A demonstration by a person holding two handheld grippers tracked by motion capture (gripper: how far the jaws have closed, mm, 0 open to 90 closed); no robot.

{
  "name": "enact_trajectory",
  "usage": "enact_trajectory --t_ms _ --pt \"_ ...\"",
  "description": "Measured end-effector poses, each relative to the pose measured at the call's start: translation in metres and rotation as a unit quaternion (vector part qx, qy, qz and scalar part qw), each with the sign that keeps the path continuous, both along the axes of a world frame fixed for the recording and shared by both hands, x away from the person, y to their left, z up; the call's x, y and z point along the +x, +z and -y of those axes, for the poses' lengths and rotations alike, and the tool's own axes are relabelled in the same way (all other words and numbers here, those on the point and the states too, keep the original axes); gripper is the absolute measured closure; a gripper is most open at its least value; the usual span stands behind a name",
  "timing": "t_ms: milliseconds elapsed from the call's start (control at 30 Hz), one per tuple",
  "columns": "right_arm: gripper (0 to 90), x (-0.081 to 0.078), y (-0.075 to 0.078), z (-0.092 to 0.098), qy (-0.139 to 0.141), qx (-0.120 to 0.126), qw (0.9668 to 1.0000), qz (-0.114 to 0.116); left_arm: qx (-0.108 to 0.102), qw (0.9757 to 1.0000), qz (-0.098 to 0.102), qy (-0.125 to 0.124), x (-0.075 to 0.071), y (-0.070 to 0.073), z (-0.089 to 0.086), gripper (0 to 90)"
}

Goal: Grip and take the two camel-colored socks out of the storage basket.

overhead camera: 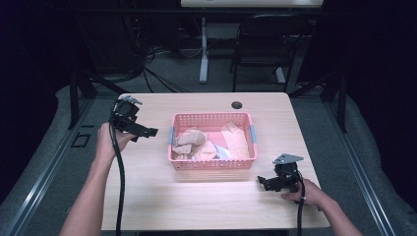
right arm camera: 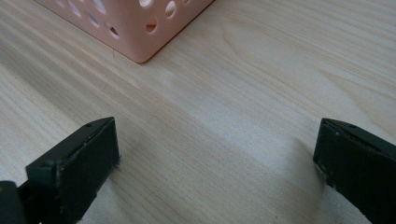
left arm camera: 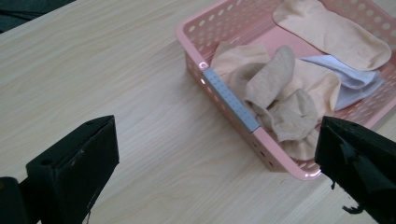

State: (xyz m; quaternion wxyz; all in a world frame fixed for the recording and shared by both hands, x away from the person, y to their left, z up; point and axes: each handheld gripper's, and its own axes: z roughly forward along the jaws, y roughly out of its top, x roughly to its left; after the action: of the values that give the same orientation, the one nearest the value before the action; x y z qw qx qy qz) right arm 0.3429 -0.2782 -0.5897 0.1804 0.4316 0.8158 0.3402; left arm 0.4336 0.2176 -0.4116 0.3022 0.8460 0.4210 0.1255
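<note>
A pink perforated basket (overhead camera: 212, 165) sits in the middle of the wooden table. Inside lie crumpled beige socks (overhead camera: 193, 142), a flat peach sock (overhead camera: 235, 139) and a white cloth (overhead camera: 220, 151). My left gripper (overhead camera: 147, 132) hovers left of the basket, open and empty, aimed at its left rim. In the left gripper view the basket (left arm camera: 231, 100) with its grey handle strip and the beige socks (left arm camera: 280, 100) lie ahead between the spread jaws. My right gripper (overhead camera: 262, 183) rests low near the basket's front right corner (right arm camera: 140, 42), open with bare table between its jaws.
The table (overhead camera: 162, 196) has a small round cable hole (overhead camera: 237, 104) at its back. Behind the table stand a dark chair (overhead camera: 265, 44) and a white desk leg (overhead camera: 203, 49), with cables on the floor. A cable trails from each gripper.
</note>
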Motion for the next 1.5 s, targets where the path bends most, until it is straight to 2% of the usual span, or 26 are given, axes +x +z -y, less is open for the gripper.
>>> enact_trajectory --t_ms 33,133,400,600,633,833,867,967,1067,1100,1267,1500 --pt "0.0 0.0 0.0 0.0 0.0 0.0 1.0 0.0 0.004 0.9999 -0.002 -0.011 0.004 0.0 0.01 0.0" --pt "0.0 0.0 0.0 0.0 0.0 0.0 1.0 0.0 0.013 0.9996 -0.008 -0.024 0.009 -0.002 0.023 0.0" --pt "0.0 0.0 0.0 0.0 0.001 0.001 1.0 0.0 0.028 0.9982 -0.017 -0.05 0.02 -0.007 0.049 0.0" --pt "0.0 0.0 0.0 0.0 0.001 0.001 1.0 0.0 0.042 0.9963 -0.028 -0.07 0.026 -0.015 0.068 0.0" --pt "0.0 0.0 0.0 0.0 0.001 0.001 1.0 0.0 0.048 0.9953 -0.032 -0.078 0.027 -0.017 0.074 0.0" --pt "0.0 0.0 0.0 0.0 0.002 0.001 1.0 0.0 0.057 0.993 -0.041 -0.095 0.031 -0.025 0.092 0.0" --pt "0.0 0.0 0.0 0.0 0.002 0.001 1.0 0.0 0.057 0.993 -0.041 -0.095 0.031 -0.025 0.092 0.0" --pt "0.0 0.0 0.0 0.0 0.002 0.001 1.0 0.0 0.068 0.9909 -0.039 -0.109 0.031 -0.034 0.105 0.0" --pt "0.0 0.0 0.0 0.0 0.002 0.001 1.0 0.0 0.066 0.9915 -0.035 -0.107 0.031 -0.04 0.109 0.0" --pt "0.0 0.0 0.0 0.0 0.002 0.001 1.0 0.0 0.073 0.9906 -0.036 -0.111 0.032 -0.046 0.111 0.0" --pt "0.0 0.0 0.0 0.0 0.002 0.001 1.0 0.0 0.079 0.9898 -0.034 -0.114 0.034 -0.057 0.117 0.0" --pt "0.0 0.0 0.0 0.0 0.002 0.001 1.0 0.0 0.09 0.988 -0.049 -0.115 0.037 -0.071 0.126 0.0"
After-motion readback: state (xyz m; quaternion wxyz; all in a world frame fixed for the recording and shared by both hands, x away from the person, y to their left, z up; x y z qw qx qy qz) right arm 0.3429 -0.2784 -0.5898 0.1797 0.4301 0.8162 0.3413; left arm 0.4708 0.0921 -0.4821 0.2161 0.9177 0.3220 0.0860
